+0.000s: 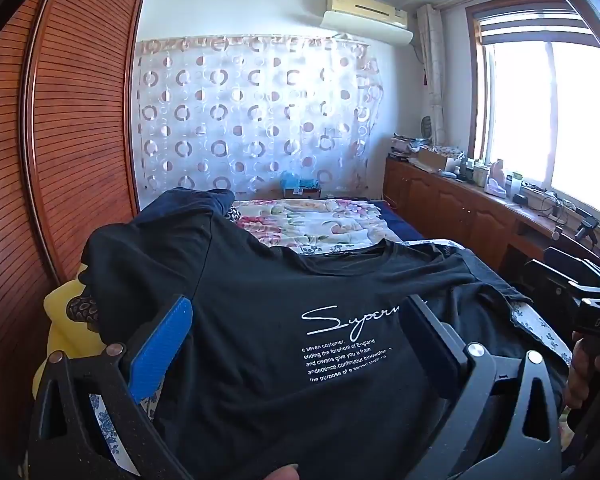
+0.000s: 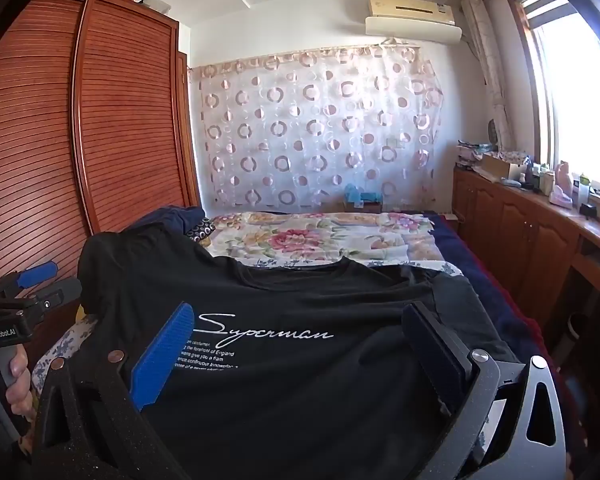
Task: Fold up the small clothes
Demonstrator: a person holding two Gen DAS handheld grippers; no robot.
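A black T-shirt (image 1: 284, 280) with white "Superman" lettering lies front-up and spread on the bed, collar pointing away; it also shows in the right wrist view (image 2: 300, 300). My left gripper (image 1: 296, 320) is open, its blue fingers (image 1: 162, 340) wide apart just above the shirt's lower part, holding nothing. My right gripper (image 2: 300, 332) is open too, hovering over the shirt's lower right part. The left gripper also shows at the left edge of the right wrist view (image 2: 32, 280), the right gripper at the right edge of the left wrist view (image 1: 580, 280).
The bed has a floral cover (image 2: 320, 236). A dark garment (image 1: 196, 204) and a yellow cushion (image 1: 64, 332) lie at the bed's left. A wooden wardrobe (image 2: 80, 120) stands on the left, low cabinets (image 2: 532, 232) with clutter under the window on the right.
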